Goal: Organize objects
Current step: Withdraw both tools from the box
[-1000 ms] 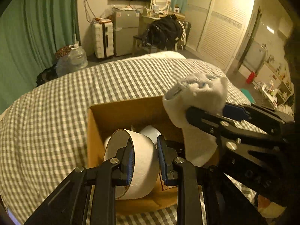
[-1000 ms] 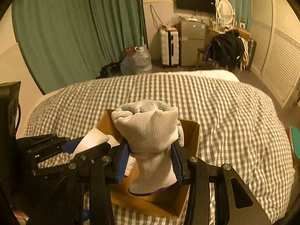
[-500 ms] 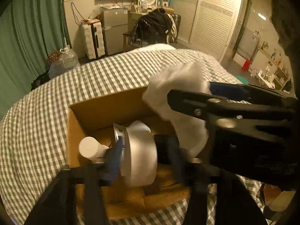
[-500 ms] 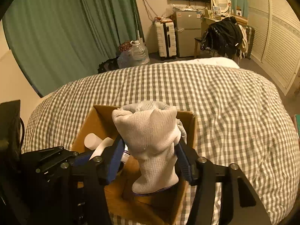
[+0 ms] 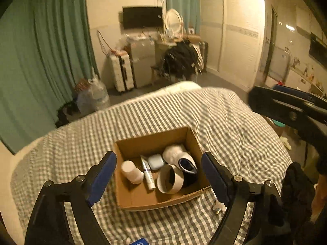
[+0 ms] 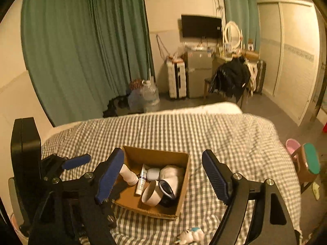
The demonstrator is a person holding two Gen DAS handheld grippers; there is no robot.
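An open cardboard box (image 5: 130, 196) (image 6: 185, 179) sits on the checked bed. In it lie a tape roll (image 5: 170, 178) (image 6: 151, 194), a white glove with a dark cuff (image 5: 179, 157) (image 6: 171, 178), a white bottle (image 5: 131, 172) (image 6: 128, 175), a tube (image 5: 148, 173) (image 6: 142, 181) and a small white case (image 5: 155, 162) (image 6: 153, 173). My left gripper (image 5: 159, 174) is open and empty, raised above the box. My right gripper (image 6: 163, 175) is open and empty, also above the box.
A small toy figure lies on the bed in front of the box (image 6: 190, 235) (image 5: 218, 207). The checked bedspread (image 6: 224, 138) surrounds the box. Green curtains (image 6: 81, 51), a suitcase (image 6: 176, 79), a small fridge (image 6: 199, 71) and a chair with clothes (image 6: 233, 77) stand beyond the bed.
My left gripper let go of the tape roll and my right gripper let go of the glove; both now lie in the box. Both grippers opened and rose back from the box.
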